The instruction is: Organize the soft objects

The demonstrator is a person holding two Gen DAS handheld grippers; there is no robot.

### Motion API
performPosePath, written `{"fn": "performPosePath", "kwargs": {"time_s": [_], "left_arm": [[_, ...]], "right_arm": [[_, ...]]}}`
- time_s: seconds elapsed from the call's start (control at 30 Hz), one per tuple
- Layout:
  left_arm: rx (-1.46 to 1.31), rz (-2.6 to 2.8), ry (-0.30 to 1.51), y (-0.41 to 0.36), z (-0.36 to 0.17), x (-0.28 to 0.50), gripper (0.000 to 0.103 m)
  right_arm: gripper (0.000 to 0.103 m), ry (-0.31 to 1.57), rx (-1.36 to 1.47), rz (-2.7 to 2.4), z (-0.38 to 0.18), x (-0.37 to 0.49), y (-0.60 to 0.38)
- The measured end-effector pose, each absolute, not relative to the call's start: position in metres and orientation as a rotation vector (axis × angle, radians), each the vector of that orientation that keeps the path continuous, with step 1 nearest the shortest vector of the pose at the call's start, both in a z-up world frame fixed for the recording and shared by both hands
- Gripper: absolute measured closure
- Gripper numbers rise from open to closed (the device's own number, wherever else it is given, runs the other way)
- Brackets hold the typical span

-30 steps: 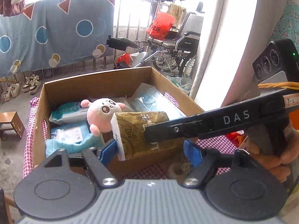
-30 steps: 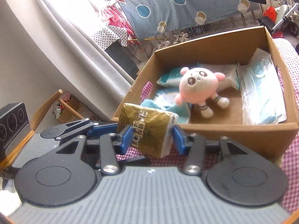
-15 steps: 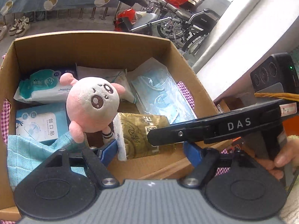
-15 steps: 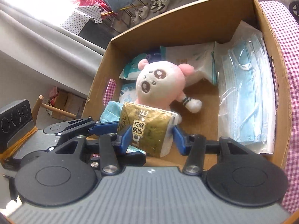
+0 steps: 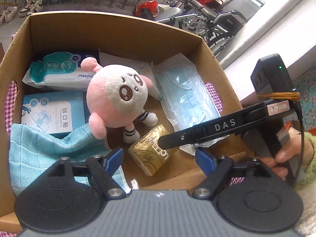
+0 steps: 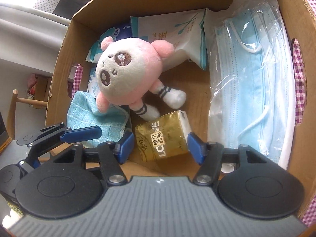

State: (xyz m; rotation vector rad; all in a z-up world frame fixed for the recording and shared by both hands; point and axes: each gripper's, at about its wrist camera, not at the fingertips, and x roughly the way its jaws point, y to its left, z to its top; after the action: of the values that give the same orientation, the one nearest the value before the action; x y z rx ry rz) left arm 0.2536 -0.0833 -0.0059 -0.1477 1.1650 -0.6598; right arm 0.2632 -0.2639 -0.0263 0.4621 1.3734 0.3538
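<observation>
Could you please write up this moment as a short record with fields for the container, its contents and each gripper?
container: cardboard box
contents: pink plush toy, gold tissue pack, bagged blue face masks, teal cloth, wet wipes pack, plaster box
right gripper: jaws just opened, tissue pack lies between them on the box floor, pads clear
left gripper: open, empty

The gold tissue pack (image 6: 162,138) lies on the cardboard box (image 6: 59,63) floor. Just behind it sprawls a pink plush doll (image 6: 126,75), one arm on a folded teal cloth (image 6: 94,118).
</observation>
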Motion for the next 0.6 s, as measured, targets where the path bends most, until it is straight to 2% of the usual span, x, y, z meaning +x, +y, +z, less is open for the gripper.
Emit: {"fn": "performPosePath", "kwargs": {"time_s": [0.33,0.6], "left_arm": [[-0.174,-0.640,0.965,-0.038,0.035,0.197,0.020],[-0.238,-0.620,0.899,-0.010,0.040,0.155,0.018]], "right_arm": [[0.037,1.447,0.376,0.351,-0.036,0.272,-0.233],[0.036,1.410,0.363,0.351,-0.027,0.262,-0.219]]}}
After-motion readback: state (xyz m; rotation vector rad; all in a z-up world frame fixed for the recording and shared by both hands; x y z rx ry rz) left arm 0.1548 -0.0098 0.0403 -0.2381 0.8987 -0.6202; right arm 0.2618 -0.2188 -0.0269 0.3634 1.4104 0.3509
